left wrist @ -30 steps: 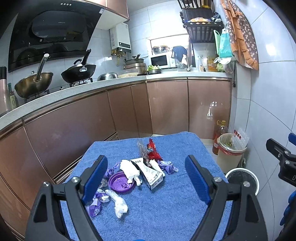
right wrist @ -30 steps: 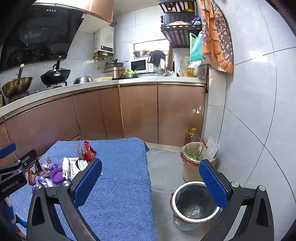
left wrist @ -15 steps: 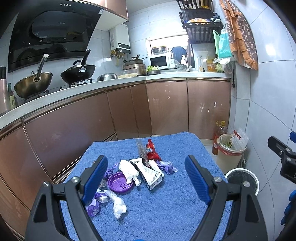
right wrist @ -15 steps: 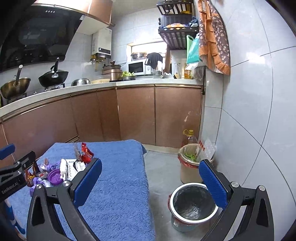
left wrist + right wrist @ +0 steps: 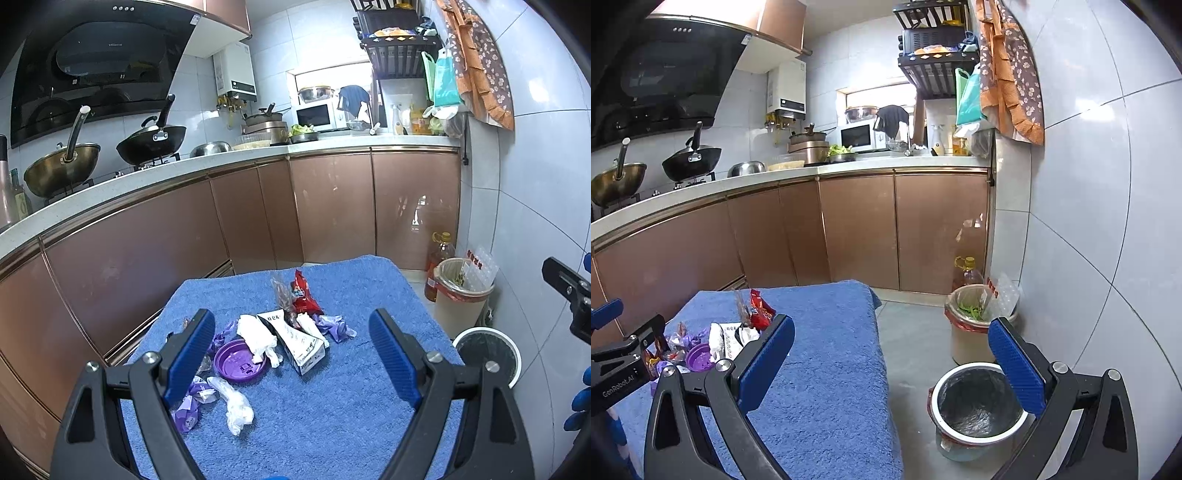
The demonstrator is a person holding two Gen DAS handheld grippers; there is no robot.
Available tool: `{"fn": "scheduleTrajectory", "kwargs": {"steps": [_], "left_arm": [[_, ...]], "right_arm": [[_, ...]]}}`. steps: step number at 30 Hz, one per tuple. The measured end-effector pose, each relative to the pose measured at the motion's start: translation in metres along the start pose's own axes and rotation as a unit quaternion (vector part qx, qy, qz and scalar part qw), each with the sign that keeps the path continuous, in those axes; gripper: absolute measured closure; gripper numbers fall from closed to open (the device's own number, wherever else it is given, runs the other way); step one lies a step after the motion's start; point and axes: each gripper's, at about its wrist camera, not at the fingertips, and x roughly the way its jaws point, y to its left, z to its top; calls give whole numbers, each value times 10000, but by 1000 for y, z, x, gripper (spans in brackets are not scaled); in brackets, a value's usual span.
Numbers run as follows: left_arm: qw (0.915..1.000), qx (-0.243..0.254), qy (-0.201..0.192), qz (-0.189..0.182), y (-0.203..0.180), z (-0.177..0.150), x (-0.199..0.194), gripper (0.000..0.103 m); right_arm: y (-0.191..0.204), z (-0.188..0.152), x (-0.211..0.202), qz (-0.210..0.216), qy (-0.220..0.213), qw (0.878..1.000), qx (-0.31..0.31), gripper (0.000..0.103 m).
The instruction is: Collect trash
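Trash lies in a cluster on the blue towel (image 5: 332, 406): a purple lid (image 5: 239, 360), a crumpled white tissue (image 5: 256, 336), a white carton (image 5: 297, 341), a red snack wrapper (image 5: 302, 293), purple wrappers (image 5: 332, 326) and a clear plastic piece (image 5: 234, 404). My left gripper (image 5: 291, 360) hangs open above the near side of the cluster, holding nothing. My right gripper (image 5: 890, 367) is open and empty over the towel's right edge, with the cluster (image 5: 720, 336) to its left. A round bin lined with a dark bag (image 5: 977, 404) stands on the floor to the right.
A second bin (image 5: 975, 325) with green scraps and an oil bottle (image 5: 967, 275) stand by the tiled wall. Brown cabinets (image 5: 258, 221) and a counter with woks (image 5: 151, 142) run behind the table. Grey floor (image 5: 908, 339) separates the table and the bins.
Both grippers have shifted slightly; the right view has drifted a little, bringing the lined bin closer and more central. Both stay open and nothing has been picked up.
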Motion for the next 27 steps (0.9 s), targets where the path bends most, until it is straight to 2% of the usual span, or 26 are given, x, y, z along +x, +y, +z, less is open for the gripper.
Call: {"fn": "scheduleTrajectory", "kwargs": {"steps": [10,24,27], "left_arm": [[9999,-43,87,-130,4,-5,9,18],[9993,-41,260,-280,5,-11,28,18],[9984,-32,402,-387,4,-16,35,18]], "right_arm": [[5,0,2,28,-48,10000,0,0],[8,-4,20,66,149,9999,-1,0],[11,-7,29,151,283,9995,-49,0]]}}
